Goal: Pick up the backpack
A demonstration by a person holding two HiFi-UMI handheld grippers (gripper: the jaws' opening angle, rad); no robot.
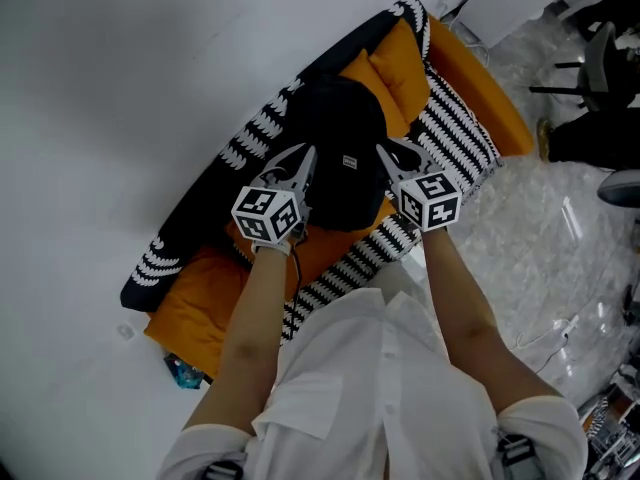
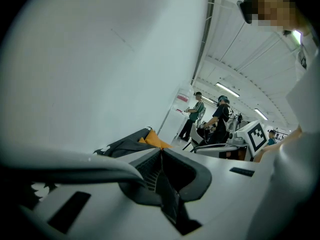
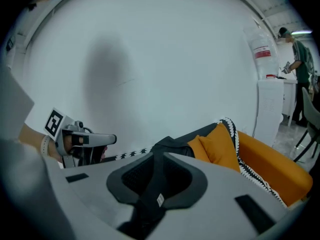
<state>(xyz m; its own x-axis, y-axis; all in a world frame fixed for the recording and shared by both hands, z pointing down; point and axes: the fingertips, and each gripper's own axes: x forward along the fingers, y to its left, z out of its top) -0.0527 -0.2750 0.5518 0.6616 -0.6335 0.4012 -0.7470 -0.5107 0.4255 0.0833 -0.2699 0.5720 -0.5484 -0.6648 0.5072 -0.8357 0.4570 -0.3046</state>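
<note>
Backpack [image 1: 340, 158] on sofa [image 1: 480, 93]: left gripper [image 1: 305, 156] and right gripper [image 1: 388, 150] each pinch a black strap [image 3: 152, 200]; we judge an even lift comes next.

Place: big open lab hall | Evidence: strip lights [image 2: 228, 90] and people [image 2: 197, 111] standing at equipment, far beyond the fingers [image 2: 145, 171] of the left gripper [image 2: 161, 155] | Also: orange sofa [image 3: 272, 166] just past the fingers [image 3: 192, 179] of the right gripper [image 3: 159, 157], white wall [image 3: 175, 59] behind

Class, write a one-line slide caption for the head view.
Seen from above, the left tongs and right tongs grip a black backpack on an orange sofa.
</note>
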